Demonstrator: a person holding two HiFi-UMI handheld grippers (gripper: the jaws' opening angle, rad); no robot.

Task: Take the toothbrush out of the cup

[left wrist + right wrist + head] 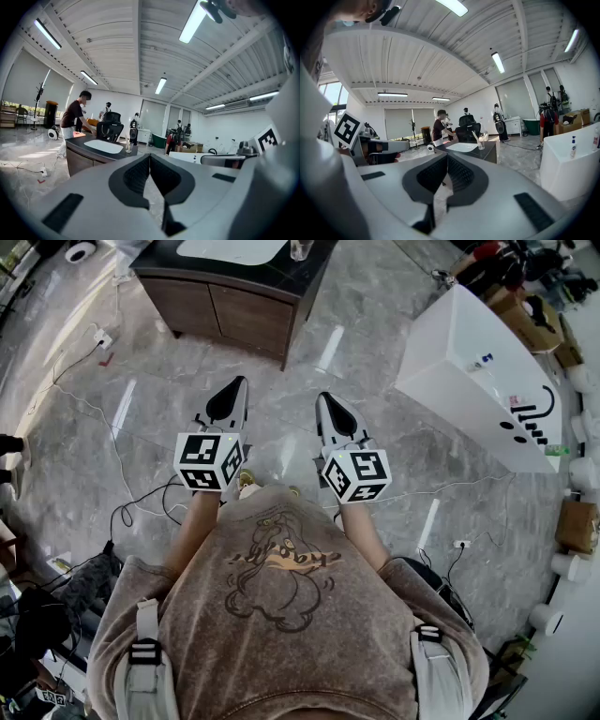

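Note:
A clear cup stands on the dark counter at the far edge of the head view, well ahead of both grippers. The left gripper view shows the cup with a pale toothbrush upright in it, beside a white sink basin. It shows again as the cup with the toothbrush in the right gripper view. My left gripper and right gripper hang side by side over the grey floor. Both are shut and empty, pointing toward the counter.
A white bathtub stands on the floor to the right. Cables run over the tiles at the left. A person leans at the counter's far side beside a black chair. Others stand farther back.

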